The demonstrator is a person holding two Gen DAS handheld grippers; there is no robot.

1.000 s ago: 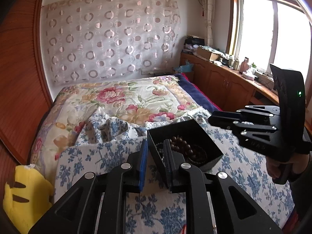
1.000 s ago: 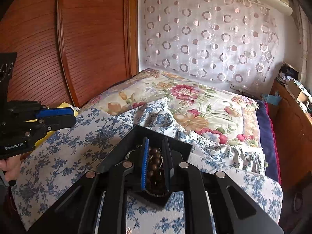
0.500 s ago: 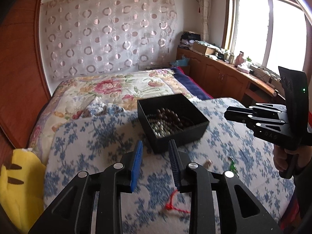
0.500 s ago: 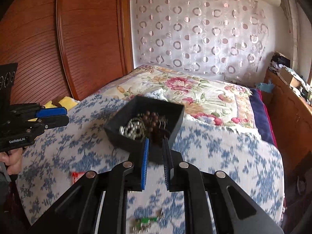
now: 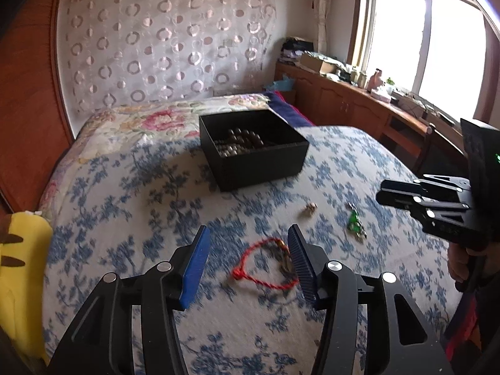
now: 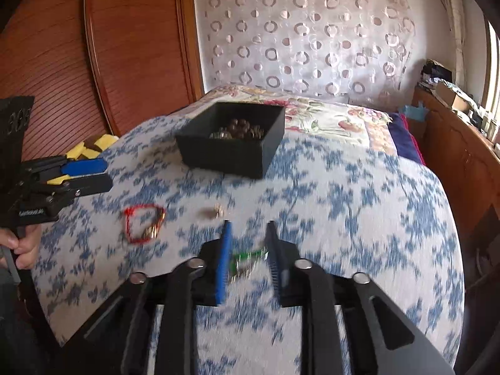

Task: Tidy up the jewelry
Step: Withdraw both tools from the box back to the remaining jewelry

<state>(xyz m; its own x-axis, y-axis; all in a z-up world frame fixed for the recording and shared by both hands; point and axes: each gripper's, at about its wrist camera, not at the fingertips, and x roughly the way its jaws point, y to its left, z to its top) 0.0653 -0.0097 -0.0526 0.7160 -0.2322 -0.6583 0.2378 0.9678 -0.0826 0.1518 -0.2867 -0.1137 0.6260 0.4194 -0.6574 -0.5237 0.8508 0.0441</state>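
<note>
A black open box (image 5: 253, 151) (image 6: 232, 139) with dark and silvery bead strings inside stands on the blue-flowered cloth. A red cord bracelet (image 5: 265, 264) (image 6: 142, 223) lies between the open fingers of my left gripper (image 5: 248, 243). A green trinket (image 5: 354, 223) (image 6: 245, 261) lies between the open fingers of my right gripper (image 6: 248, 232). A small gold piece (image 5: 310, 207) (image 6: 217, 210) lies between bracelet and box. Each gripper shows from the side in the other's view: the right (image 5: 382, 193), the left (image 6: 104, 175).
The blue-flowered cloth (image 5: 125, 193) covers a raised surface in front of a floral bed (image 5: 140, 118). A yellow plush (image 5: 22, 268) sits at the left edge. Wooden cabinets (image 5: 350, 100) run under the window on the right. A wooden panel (image 6: 125, 47) stands on the left.
Both grippers have pulled back from the box and dropped toward the cloth. Both have opened wider. The bracelet and green trinket now lie between their fingers.
</note>
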